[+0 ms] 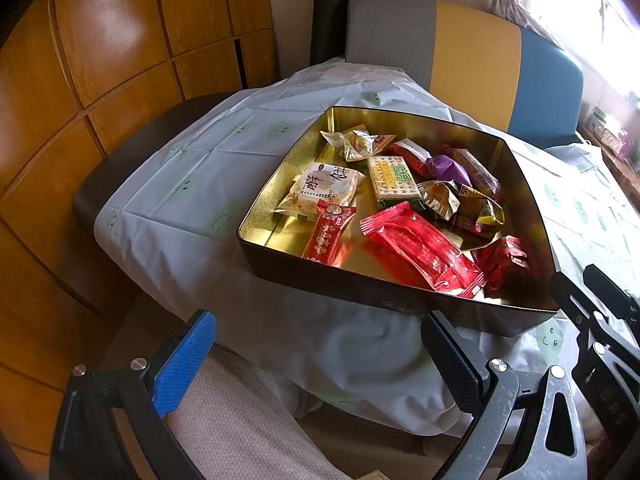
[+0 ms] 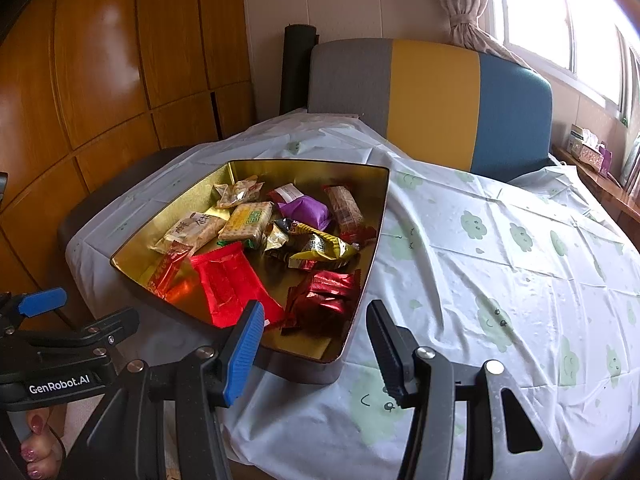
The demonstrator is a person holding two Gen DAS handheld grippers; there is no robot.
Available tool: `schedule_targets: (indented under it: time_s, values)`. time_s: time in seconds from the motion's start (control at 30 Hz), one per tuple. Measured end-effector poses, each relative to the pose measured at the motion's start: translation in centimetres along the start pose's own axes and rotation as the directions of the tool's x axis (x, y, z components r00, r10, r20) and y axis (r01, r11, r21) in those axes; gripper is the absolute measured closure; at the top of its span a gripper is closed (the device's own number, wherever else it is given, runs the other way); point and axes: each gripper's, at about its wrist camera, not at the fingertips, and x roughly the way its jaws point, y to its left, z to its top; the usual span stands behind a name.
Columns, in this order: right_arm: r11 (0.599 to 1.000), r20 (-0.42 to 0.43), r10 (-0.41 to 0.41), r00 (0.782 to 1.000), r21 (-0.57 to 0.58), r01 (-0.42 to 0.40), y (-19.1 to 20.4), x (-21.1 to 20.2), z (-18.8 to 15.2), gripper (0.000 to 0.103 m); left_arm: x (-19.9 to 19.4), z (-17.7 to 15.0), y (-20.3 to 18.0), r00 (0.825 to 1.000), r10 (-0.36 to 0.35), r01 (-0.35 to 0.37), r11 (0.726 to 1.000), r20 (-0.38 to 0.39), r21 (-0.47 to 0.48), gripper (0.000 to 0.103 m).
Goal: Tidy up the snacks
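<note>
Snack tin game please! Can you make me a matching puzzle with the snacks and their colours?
Things:
1. flat foil packet
2. puffy packet
3. cracker packet
4. tin, inside

Colours:
A. gold
B. pale yellow with a green label
C. purple
D. red

Pairs: 1-D, 2-C, 3-B, 4-A

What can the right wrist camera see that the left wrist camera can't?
Only the right wrist view shows a hand with painted nails, the big bare stretch of cloud-print tablecloth right of the tin, and the window clearly.

Only the left wrist view shows a beige-clad leg below the table edge.

Both show the gold tin full of snacks, with the purple packet, the long red packet, and the grey, yellow and blue chair back. Both tools are open and empty: left tool, right tool.
</note>
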Motion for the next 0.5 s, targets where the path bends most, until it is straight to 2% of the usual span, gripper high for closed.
schedule_targets:
  time_s: [0.5]
  values:
    - [1.000,-0.002,0.002,1.000,-0.003,-0.002,0.05,0.20,-0.09,0.049,0.27,0.03,0.18,1.000,0.001,-0.001,1.000,-0.006,-0.003,0.000]
